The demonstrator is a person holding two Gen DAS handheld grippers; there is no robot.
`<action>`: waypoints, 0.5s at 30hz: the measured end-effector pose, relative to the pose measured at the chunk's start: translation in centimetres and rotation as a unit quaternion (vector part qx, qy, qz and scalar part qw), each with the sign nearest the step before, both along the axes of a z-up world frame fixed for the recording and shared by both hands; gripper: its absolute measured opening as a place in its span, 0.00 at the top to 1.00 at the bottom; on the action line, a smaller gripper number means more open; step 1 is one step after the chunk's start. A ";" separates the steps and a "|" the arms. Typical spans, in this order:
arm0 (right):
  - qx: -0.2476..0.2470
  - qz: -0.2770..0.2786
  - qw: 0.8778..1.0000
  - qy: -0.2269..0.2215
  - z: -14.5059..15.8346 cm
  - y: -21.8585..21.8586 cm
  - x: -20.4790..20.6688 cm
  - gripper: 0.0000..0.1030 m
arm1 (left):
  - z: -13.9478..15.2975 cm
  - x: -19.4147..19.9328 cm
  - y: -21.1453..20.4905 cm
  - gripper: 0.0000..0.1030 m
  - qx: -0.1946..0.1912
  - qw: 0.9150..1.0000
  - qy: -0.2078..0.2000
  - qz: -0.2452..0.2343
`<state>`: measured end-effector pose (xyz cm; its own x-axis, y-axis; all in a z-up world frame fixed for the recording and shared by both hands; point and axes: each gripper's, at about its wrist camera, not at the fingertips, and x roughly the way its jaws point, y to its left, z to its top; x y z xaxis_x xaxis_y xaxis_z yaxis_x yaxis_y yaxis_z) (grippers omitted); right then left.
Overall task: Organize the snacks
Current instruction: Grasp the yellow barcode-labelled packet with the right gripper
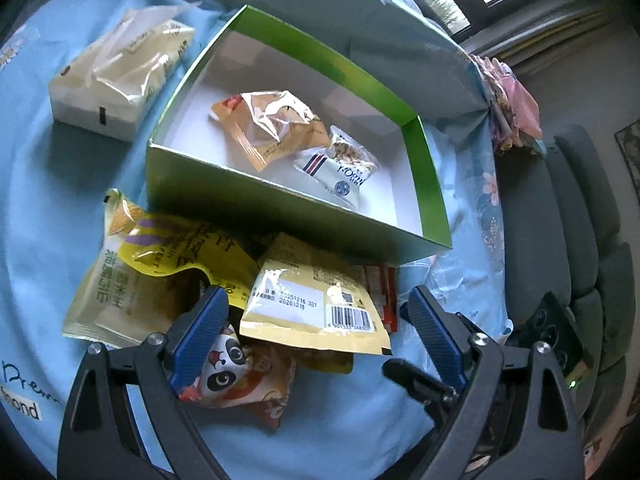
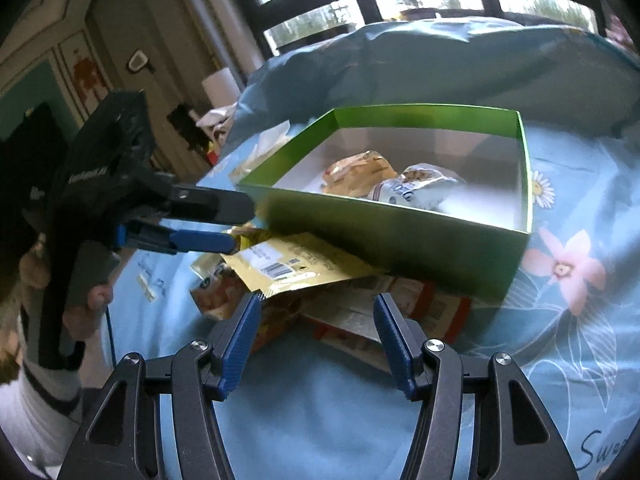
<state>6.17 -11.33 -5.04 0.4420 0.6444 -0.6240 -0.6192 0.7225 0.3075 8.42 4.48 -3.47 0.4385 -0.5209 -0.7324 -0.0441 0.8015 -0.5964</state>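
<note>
A green box (image 1: 424,184) with a white inside stands on the blue cloth; it also shows in the right wrist view (image 2: 400,236). In it lie an orange snack packet (image 1: 272,136) and a white yogurt packet (image 1: 340,168). A pile of snack packets lies in front of the box: a yellow barcode pouch (image 1: 312,312), a yellow corn packet (image 1: 120,280), a panda packet (image 1: 232,376), a red packet (image 1: 384,296). My left gripper (image 1: 316,308) is open just above the pile. My right gripper (image 2: 316,312) is open, low over the red packet (image 2: 400,312).
A tissue pack (image 1: 116,76) lies left of the box. The left gripper (image 2: 224,224) shows side-on in the right wrist view. A grey sofa (image 1: 560,240) is beyond the table's right edge. Windows are at the back.
</note>
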 end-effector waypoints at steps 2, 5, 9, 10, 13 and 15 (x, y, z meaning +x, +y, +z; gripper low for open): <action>-0.010 0.003 1.000 -0.006 -0.2 0.4 -0.1 0.42 | 0.0 0.2 0.1 0.11 -0.001 1.000 0.001 -0.002; -0.023 0.008 1.000 -0.012 -0.5 0.8 -0.3 0.42 | -0.2 0.5 0.1 0.11 -0.014 1.000 0.005 -0.007; -0.042 0.009 0.999 -0.026 -0.7 1.6 -0.4 0.42 | -0.2 0.5 0.2 0.12 -0.031 0.999 0.011 -0.016; -0.047 0.008 0.998 -0.031 -0.8 1.8 -0.3 0.42 | -0.2 0.6 0.1 0.12 -0.035 0.999 0.013 -0.018; -0.059 0.006 0.997 -0.045 -0.9 2.1 -0.2 0.42 | -0.2 0.5 0.0 0.12 -0.051 0.998 0.019 -0.025; -0.065 0.001 0.996 -0.053 -0.9 2.3 0.0 0.42 | -0.3 0.5 -0.1 0.12 -0.072 0.997 0.024 -0.031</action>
